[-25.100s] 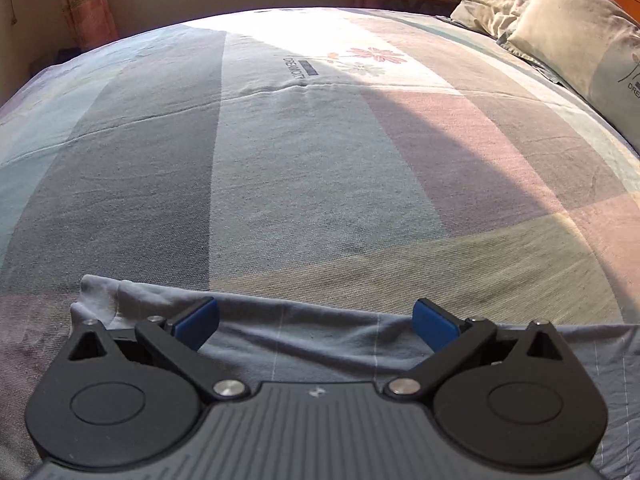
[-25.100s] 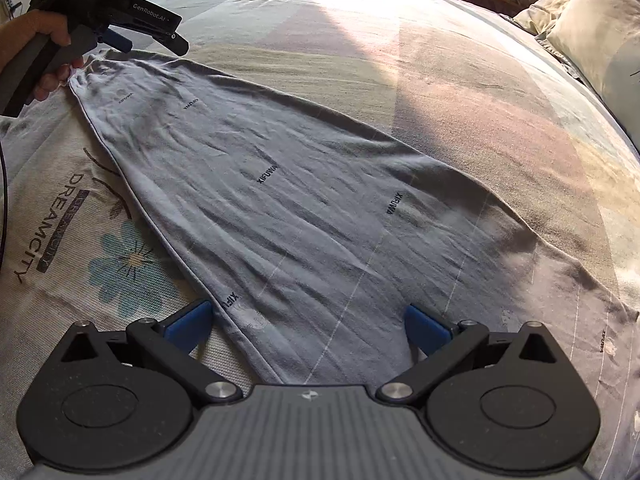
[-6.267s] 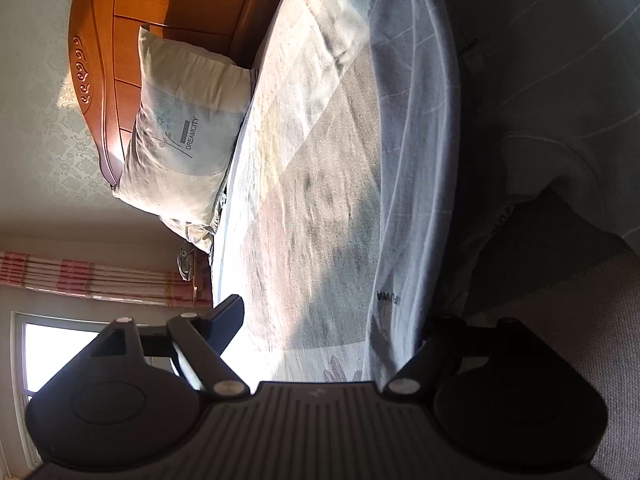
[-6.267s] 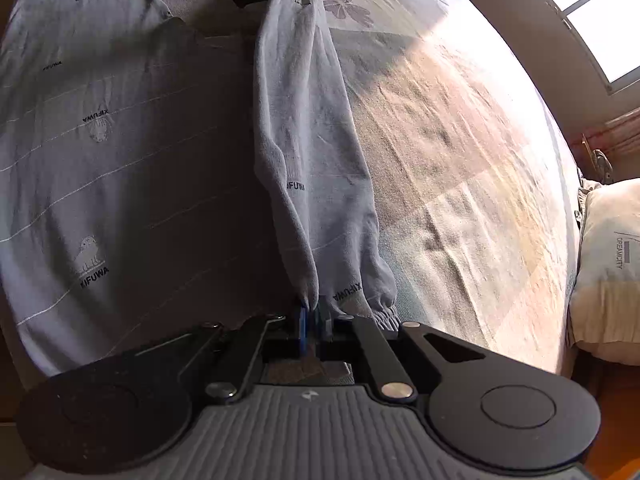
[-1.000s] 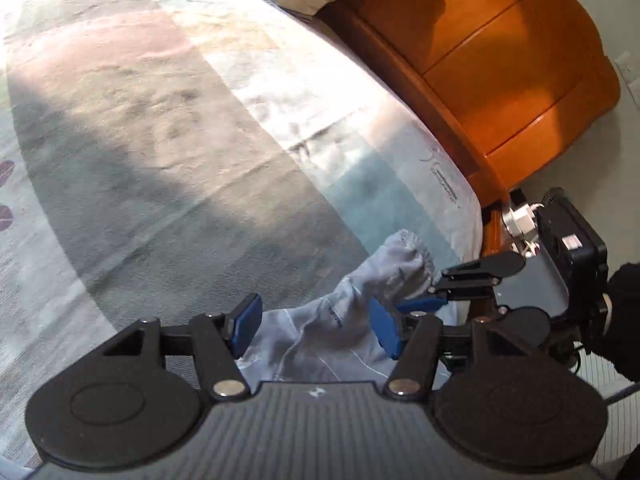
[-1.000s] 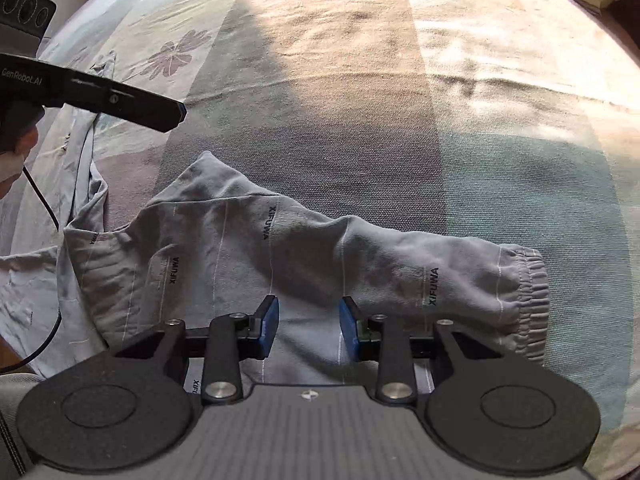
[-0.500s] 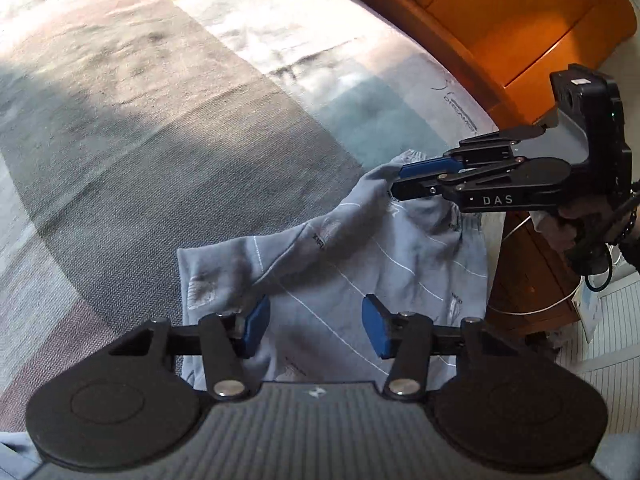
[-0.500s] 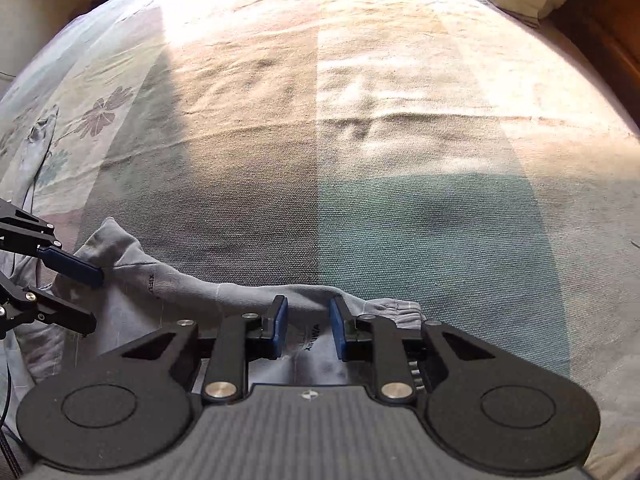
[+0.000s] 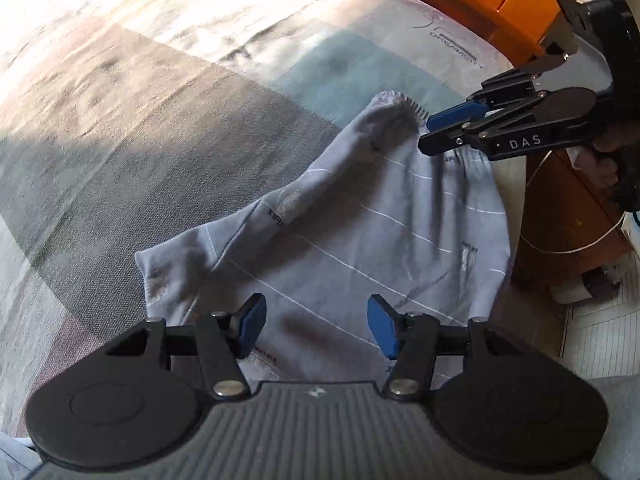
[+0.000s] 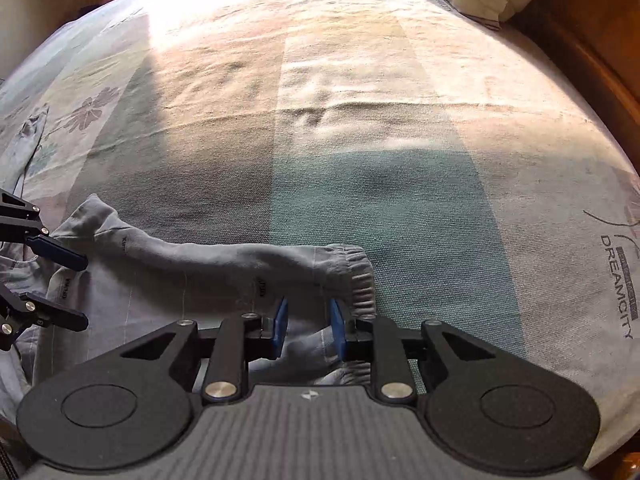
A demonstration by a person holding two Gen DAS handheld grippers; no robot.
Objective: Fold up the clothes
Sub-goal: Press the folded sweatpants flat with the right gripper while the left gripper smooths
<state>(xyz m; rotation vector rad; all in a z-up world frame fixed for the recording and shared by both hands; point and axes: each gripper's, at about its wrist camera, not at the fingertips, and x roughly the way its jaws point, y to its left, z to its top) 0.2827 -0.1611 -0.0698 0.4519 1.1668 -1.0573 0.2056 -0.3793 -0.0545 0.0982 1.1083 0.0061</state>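
Folding looks partway along, judging by how the grey trousers [image 9: 360, 232] lie: they sit bunched into a short, layered bundle near the bed's corner, filling the middle and lower right of your left wrist view, with one leg doubled across the top and its ribbed cuff [image 10: 356, 276] ending just above centre in the right wrist view. Your left gripper [image 9: 316, 326] is spread wide, its blue pads hovering over the near edge of the bundle at the bottom of the frame and holding nothing. Your right gripper [image 10: 308, 328] stands with its jaws narrowed but with a clear gap between them, poised just beside the cuff; cloth shows in the gap, yet I cannot tell whether the pads touch it, and it does not look pinched. In the left view that same gripper comes in from the upper right, over the elastic end of the cloth. The striped bedsheet [image 10: 360, 120] lies bare above the bundle. As I read it, you are either settling a fold you have laid or lining up another grip; whichever it is, mind the cuffed leg, which lies skewed across the pile and could slide off the mattress edge at lower right.
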